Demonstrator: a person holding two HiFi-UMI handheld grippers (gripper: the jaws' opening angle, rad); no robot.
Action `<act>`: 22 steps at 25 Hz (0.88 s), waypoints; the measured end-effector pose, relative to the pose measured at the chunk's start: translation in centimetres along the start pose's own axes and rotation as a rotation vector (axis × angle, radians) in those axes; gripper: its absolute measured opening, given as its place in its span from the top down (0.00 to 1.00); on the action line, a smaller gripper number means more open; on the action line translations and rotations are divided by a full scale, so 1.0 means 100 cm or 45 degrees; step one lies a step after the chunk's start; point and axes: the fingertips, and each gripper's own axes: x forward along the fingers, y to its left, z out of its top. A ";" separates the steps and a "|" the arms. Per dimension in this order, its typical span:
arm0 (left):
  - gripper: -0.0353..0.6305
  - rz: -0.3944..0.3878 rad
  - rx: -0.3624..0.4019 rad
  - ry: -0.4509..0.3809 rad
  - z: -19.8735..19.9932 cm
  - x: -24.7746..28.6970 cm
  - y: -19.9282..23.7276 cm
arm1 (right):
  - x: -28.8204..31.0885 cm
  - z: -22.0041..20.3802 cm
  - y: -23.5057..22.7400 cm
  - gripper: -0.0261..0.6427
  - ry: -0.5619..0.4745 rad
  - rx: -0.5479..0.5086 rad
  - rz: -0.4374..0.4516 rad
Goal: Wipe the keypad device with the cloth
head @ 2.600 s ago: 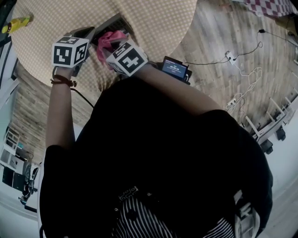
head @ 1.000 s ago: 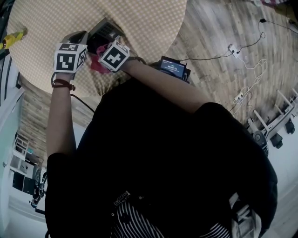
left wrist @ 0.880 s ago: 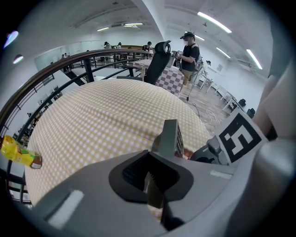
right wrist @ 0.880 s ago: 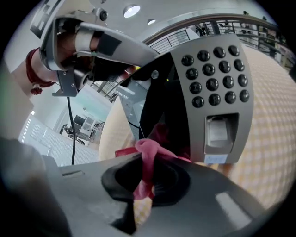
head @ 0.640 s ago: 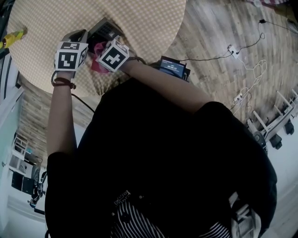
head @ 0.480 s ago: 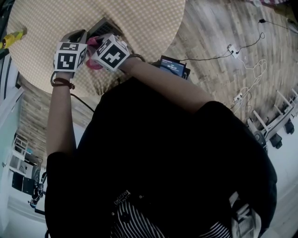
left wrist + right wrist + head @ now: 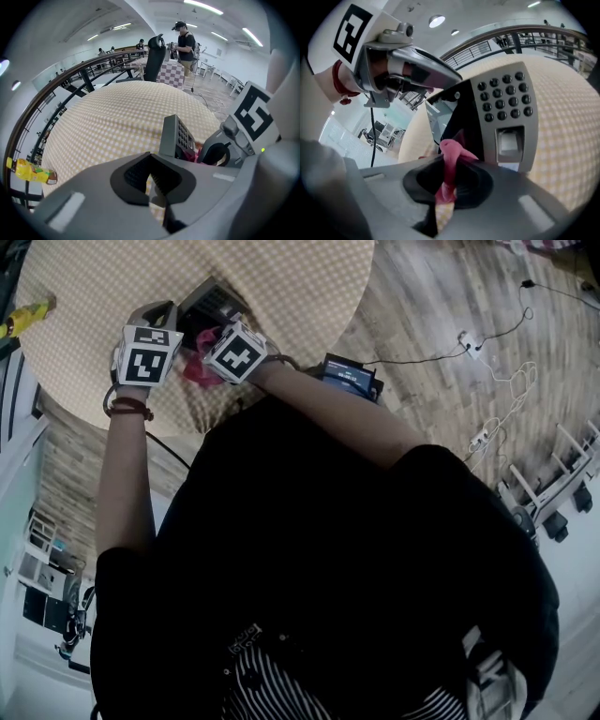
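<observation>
The grey keypad device (image 7: pixel 211 304) stands upright on the round checked table (image 7: pixel 281 277). In the right gripper view its keys and fingerprint window (image 7: pixel 506 117) face me at close range. My right gripper (image 7: pixel 445 180) is shut on a pink cloth (image 7: pixel 451 154), which is bunched just in front of the device's lower left. The cloth (image 7: pixel 201 367) shows between the two marker cubes in the head view. My left gripper (image 7: pixel 150 180) is shut with nothing in it, and its fingers (image 7: pixel 426 70) reach to the device's top left corner. The device (image 7: pixel 177 138) lies just right of its jaws.
A yellow bottle (image 7: pixel 28 310) lies at the table's left edge, also the bottle (image 7: pixel 28 171) low left. A small lit screen (image 7: pixel 349 379) sits by my right forearm. Cables (image 7: pixel 487 343) trail over the wooden floor. A standing person (image 7: pixel 185 44) and a chair (image 7: pixel 154 58) are far off.
My right gripper has slid with the pink cloth along the device, up toward it half a second ago and now back down and right. The left gripper has hardly moved.
</observation>
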 end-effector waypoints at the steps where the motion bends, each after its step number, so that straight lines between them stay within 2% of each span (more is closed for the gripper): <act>1: 0.95 -0.002 -0.002 0.007 -0.002 0.000 -0.001 | 0.002 -0.006 -0.001 0.91 0.020 0.009 0.001; 4: 0.95 -0.003 -0.019 0.013 -0.004 0.000 0.001 | 0.005 -0.010 -0.004 0.91 0.060 0.030 -0.004; 7: 0.95 0.008 0.016 0.021 -0.004 0.000 0.000 | -0.001 0.001 -0.002 0.91 0.074 0.147 -0.025; 11: 0.95 0.014 0.013 0.041 -0.005 0.002 -0.002 | -0.023 0.055 0.010 0.91 -0.133 0.027 -0.062; 14: 0.95 0.022 0.000 0.028 -0.004 0.000 -0.003 | -0.032 0.071 0.014 0.91 -0.233 0.022 -0.058; 19: 0.95 0.020 -0.014 0.015 -0.004 0.000 -0.001 | -0.025 0.059 0.010 0.91 -0.184 0.023 -0.036; 22: 0.95 0.023 -0.021 0.015 -0.007 0.000 -0.001 | -0.014 0.034 0.008 0.91 -0.114 0.004 -0.022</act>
